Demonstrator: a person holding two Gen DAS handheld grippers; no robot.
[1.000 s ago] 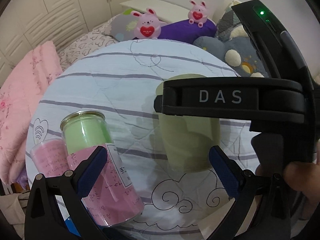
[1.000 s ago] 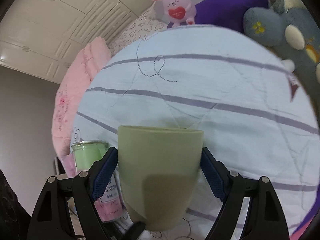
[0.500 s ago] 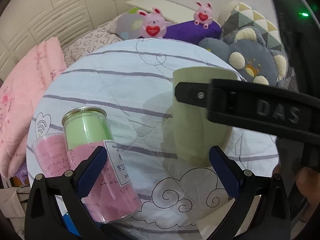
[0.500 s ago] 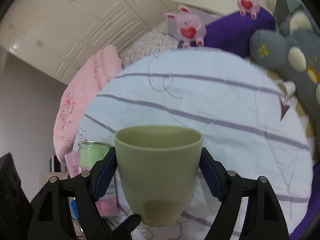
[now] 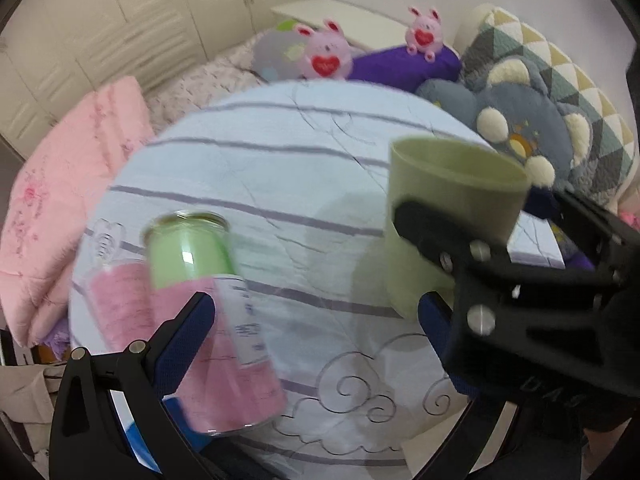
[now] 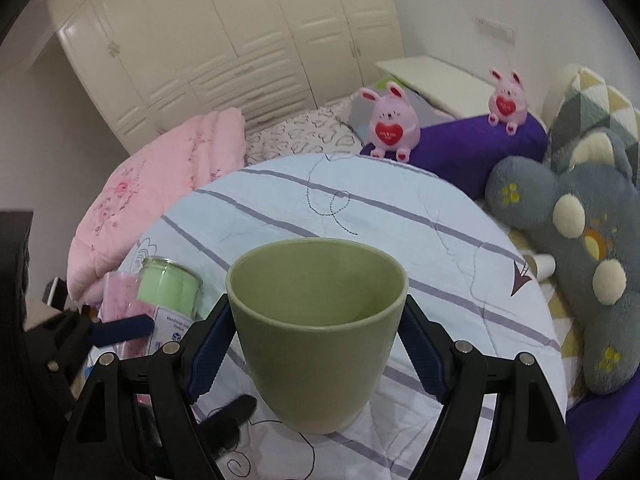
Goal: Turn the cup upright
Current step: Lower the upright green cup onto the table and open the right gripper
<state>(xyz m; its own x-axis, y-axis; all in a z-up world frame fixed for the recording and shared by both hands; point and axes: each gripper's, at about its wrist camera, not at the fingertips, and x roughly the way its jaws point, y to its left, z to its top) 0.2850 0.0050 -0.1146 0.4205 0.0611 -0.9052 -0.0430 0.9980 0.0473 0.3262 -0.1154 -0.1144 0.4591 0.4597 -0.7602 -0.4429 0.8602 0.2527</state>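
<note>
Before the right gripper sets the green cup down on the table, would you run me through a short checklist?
1. Cup mouth up: ok.
2. Right gripper fingers on both sides of the cup: ok.
3. Cup empty: ok.
4. Striped cloth beneath free: ok.
5. Pink and green can apart from the cup: ok.
6. Left gripper open, holding nothing: ok.
7. Cup's bottom touching the cloth: cannot tell.

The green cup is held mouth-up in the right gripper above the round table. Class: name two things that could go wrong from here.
1. The cup is pinched by the right gripper only at its tapered sides, so it might slip down when lowered.
2. The table wears a soft quilted cover; set down unevenly, the cup's narrow base could tip.
3. The canister stands near; a sideways swing could knock it.
</note>
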